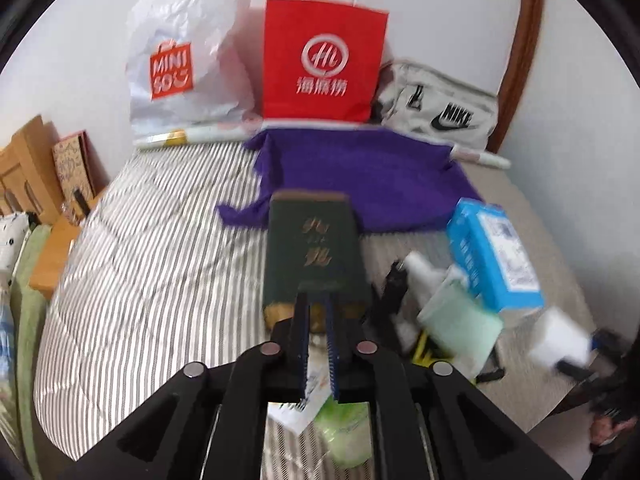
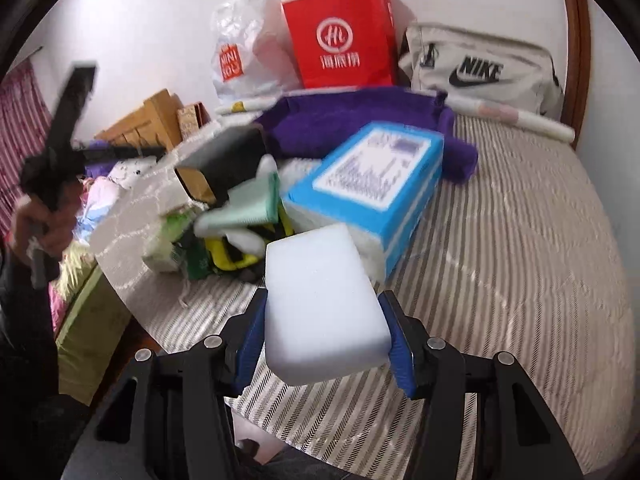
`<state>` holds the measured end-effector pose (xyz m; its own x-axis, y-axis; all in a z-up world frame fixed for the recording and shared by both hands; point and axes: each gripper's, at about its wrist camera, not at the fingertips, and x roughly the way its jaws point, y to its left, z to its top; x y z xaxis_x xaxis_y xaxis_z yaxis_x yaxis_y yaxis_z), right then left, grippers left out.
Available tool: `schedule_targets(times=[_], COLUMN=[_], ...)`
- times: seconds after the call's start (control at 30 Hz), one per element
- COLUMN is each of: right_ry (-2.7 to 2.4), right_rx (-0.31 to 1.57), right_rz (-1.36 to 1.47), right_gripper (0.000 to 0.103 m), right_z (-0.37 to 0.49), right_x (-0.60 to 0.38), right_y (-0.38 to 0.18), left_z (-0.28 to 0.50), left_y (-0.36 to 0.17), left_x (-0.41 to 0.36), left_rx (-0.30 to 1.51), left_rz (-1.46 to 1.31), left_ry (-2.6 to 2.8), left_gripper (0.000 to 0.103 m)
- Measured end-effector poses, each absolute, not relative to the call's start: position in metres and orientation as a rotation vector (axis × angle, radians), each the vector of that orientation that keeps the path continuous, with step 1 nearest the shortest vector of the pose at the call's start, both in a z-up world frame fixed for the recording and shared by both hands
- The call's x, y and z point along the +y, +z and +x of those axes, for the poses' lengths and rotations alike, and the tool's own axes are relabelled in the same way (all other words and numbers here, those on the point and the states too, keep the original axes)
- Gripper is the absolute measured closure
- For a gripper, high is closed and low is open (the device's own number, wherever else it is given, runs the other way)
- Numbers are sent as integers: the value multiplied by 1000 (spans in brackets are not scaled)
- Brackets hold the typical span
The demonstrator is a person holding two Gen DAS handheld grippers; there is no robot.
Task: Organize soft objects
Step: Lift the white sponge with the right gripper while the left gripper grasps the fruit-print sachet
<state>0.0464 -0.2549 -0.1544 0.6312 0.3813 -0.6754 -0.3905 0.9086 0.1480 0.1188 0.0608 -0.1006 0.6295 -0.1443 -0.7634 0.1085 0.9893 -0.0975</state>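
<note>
My left gripper (image 1: pixel 316 300) is shut on the near edge of a dark green box (image 1: pixel 312 252) with gold lettering, which it holds above the striped bed cover. In the right wrist view that box (image 2: pixel 224 156) hangs over a pile of items, and a hand grips the left tool at the far left. My right gripper (image 2: pixel 324 300) is shut on a white foam block (image 2: pixel 324 304), its blue pads pressing both sides. A purple cloth (image 1: pixel 360 176) lies spread at the back. A blue tissue pack (image 2: pixel 372 184) and a pale green cloth (image 2: pixel 252 204) sit in the pile.
A red paper bag (image 1: pixel 324 60), a white plastic bag (image 1: pixel 180 60) and a grey Nike bag (image 1: pixel 440 112) stand against the wall. Paper rolls (image 1: pixel 192 136) lie in front of them. Wooden boxes (image 1: pixel 32 168) stand off the bed's left edge. The striped bed cover (image 1: pixel 160 260) fills the left.
</note>
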Motion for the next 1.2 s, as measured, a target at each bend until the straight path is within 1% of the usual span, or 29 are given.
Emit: schedule_targets(times=[0.03, 0.07, 0.13, 0.17, 0.2, 0.23, 0.3, 0.4, 0.53, 0.6, 0.67, 0.73, 0.77, 0.8, 0.87, 0.93, 1.03, 1.2], right_ry=[440, 440, 429, 420, 413, 405, 384, 364, 346, 342, 326, 324, 326, 326, 328, 325, 315, 300], right_rx=[755, 746, 724, 717, 713, 710, 701, 686, 670, 664, 663, 661, 662, 664, 665, 674, 677, 711], right_rz=[-11, -8, -4, -6, -8, -12, -18, -18, -20, -21, -26, -30, -28, -27, -25, -22, -37, -54], right_gripper=[49, 49, 49, 49, 49, 49, 49, 49, 49, 49, 49, 49, 49, 49, 49, 49, 49, 49], right_z=[47, 48, 54, 59, 62, 67, 76, 90, 112, 126, 139, 153, 160, 168, 181, 195, 215, 252], right_x=[-256, -257, -259, -260, -261, -261, -262, -262, -261, -259, -256, -251, -250, -248, -245, -242, -237, -231], right_y=[-148, -144, -134, -130, -128, -125, -120, -111, -100, -96, -93, -90, -89, -88, -87, -87, -87, -93], left_z=[117, 115, 111, 108, 108, 107, 106, 105, 107, 108, 110, 113, 114, 116, 117, 118, 120, 119], left_y=[-106, -111, -118, -123, -124, -127, -133, -144, -161, -165, -165, -166, -166, -167, -166, -165, -165, -160], left_x=[62, 64, 66, 68, 68, 69, 69, 65, 58, 59, 66, 73, 76, 79, 80, 81, 84, 91], left_rx=[891, 904, 916, 917, 917, 920, 928, 949, 981, 969, 949, 945, 947, 950, 945, 939, 941, 934], left_rz=[-47, -49, -43, -37, -33, -29, -17, 16, 70, 73, 40, 13, -7, -22, -23, -21, -35, -48], left_ry=[-146, -150, -144, -145, -147, -146, -159, -177, -192, -180, -170, -170, -174, -179, -184, -177, -182, -164], left_gripper=[81, 76, 57, 53, 46, 41, 41, 37, 37, 35, 41, 61, 65, 71, 77, 89, 93, 95])
